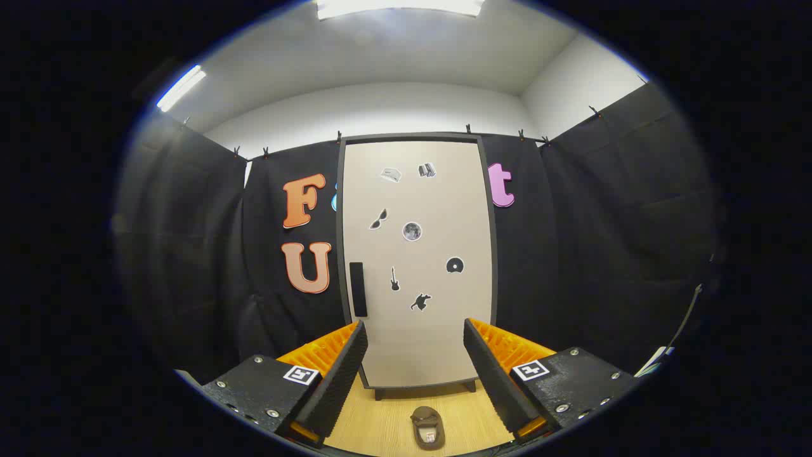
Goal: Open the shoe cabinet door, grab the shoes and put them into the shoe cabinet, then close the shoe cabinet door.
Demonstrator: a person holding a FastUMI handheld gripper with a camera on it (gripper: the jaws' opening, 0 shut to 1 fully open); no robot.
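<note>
The gripper (pixel 415 362) is held with its two fingers spread wide apart and nothing between them; the ribbed black pads (pixel 339 371) face each other across an empty gap, with orange bodies behind them. Straight ahead, beyond the fingertips, stands the shoe cabinet (pixel 419 330), upright against the booth's black cloth wall, its pale door (pixel 438 190) closed flush in a dark frame and dotted with small stickers. The door's dark handle (pixel 358 289) is a slim vertical bar set close to the door's left edge, at about mid-height of the lower half. From the gripper it lies ahead and off toward the left finger, just above that finger's tip as seen here, so the coming reach seems to call for a shift leftward and forward rather than a straight push. The handle's long axis runs up and down, while the fingers open side to side, which looks well suited to closing across the bar. With the handle at the left edge, the hinges are probably on the right, though they cannot be seen. A single dark shoe (pixel 427 428) lies on the wooden floor (pixel 374 425) in front of the cabinet, low between the two fingers and nearer than the cabinet's feet, its length pointing toward the door. The task appears to be at its very start: door not yet opened, shoe untouched
</note>
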